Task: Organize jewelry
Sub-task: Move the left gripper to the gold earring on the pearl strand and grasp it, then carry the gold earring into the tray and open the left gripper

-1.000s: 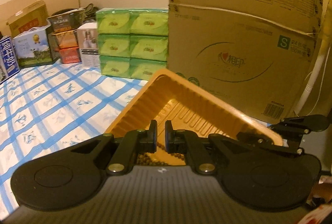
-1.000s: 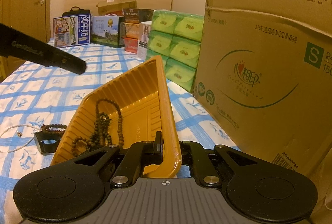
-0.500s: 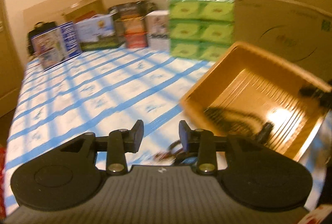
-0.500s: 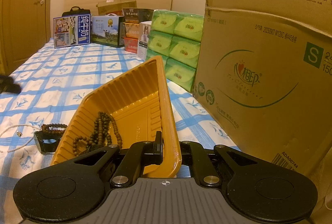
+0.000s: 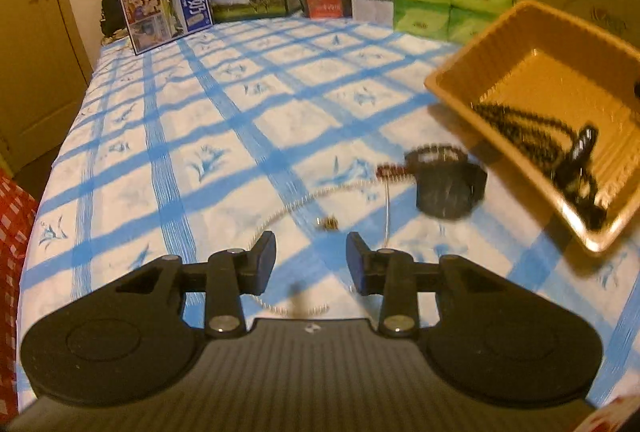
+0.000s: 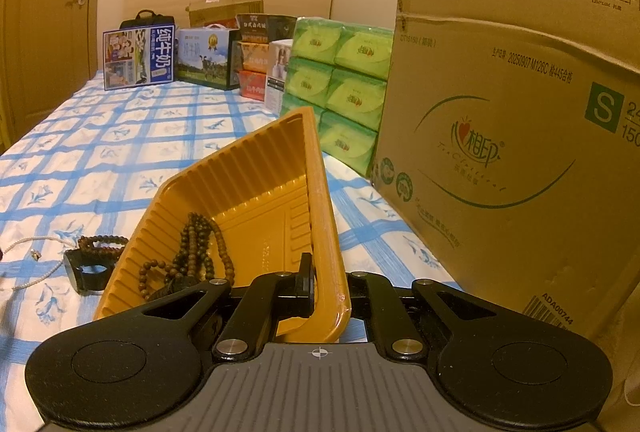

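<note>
My right gripper is shut on the near rim of an orange plastic tray and holds it tilted. A dark bead necklace lies inside it. The tray and beads also show at the right of the left wrist view. My left gripper is open and empty above the blue-checked bedsheet. In front of it lie a white cord necklace with a small clasp, a black watch and a brown bead bracelet. The watch and bracelet lie left of the tray.
A large cardboard box stands at the right. Green tissue packs and several cartons line the far side of the bed. A door is at the left. A red bag sits at the bed's left edge.
My left gripper has opened, let go of the bead necklace in the tray, and swung left and back over the cord necklace. My right gripper still holds the tray tilted.
</note>
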Motion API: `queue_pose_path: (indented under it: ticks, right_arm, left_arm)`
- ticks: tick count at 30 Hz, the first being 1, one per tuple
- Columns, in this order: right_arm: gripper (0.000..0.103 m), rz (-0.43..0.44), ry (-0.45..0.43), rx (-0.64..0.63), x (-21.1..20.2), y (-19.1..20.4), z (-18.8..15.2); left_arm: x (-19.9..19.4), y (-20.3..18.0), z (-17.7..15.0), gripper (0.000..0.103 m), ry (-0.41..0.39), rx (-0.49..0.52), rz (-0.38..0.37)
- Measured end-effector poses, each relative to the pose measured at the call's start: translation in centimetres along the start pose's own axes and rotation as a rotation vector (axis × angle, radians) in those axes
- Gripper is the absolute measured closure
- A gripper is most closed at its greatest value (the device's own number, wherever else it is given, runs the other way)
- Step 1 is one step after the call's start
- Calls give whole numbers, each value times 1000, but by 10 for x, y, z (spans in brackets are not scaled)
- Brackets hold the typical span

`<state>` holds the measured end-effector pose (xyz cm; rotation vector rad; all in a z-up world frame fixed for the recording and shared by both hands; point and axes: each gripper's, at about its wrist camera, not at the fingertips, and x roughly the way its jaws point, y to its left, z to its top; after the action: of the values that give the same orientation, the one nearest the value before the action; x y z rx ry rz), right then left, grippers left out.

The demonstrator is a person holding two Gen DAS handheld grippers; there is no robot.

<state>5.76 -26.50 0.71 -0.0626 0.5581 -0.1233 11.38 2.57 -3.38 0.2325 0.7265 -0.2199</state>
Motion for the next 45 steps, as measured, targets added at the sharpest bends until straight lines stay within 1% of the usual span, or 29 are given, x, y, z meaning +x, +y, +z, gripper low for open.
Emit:
queue_pose_path:
  ticks: [4,6,12,19,22,25,27,29,33,38,41,45]
  right_arm:
    - [97,-1,2,-1,1,0,0]
    - [97,0,1,0,0,-1,0]
    - [97,-2,3,0,1,0,-1]
    - [97,-4,5,-2,2,-1,-2]
    - [97,-4,7,-3,3,-1,-3]
    - [98,-7,9,-5,4,-1,-3]
    - [98,-8,11,-5,4,-2,-4]
    - [98,-9,11,-7,4,-2,-4]
    - [98,-9,12,-7,4,-3,-4]
    - [98,-8,11,-6,5,-2,-4]
    - [98,-8,10,-6,5,-3,-4]
    - [98,-7,9,-4,4,-3,-3]
  left_arm:
    - [5,-9,-11,69,37,38,-23]
    - [9,-11,-13,69,45,33,-27]
    - [26,-9,-7,69,24,11,-4]
    - [48,-8,4,69,-12,4,0]
    - [57,-9,7,72,-14,7,-1]
    - [65,-10,10,78,-5,5,-1]
    - [68,-11,10,84,-6,1,3]
    - [68,-12,10,87,-8,5,7]
    - [66,-12,9,88,-12,-1,10]
    - [53,-16,12,88,-33,-3,-6]
    - [43,-22,17,88,-48,-7,-35]
    - [26,-39,26,88,-74,-10,-105]
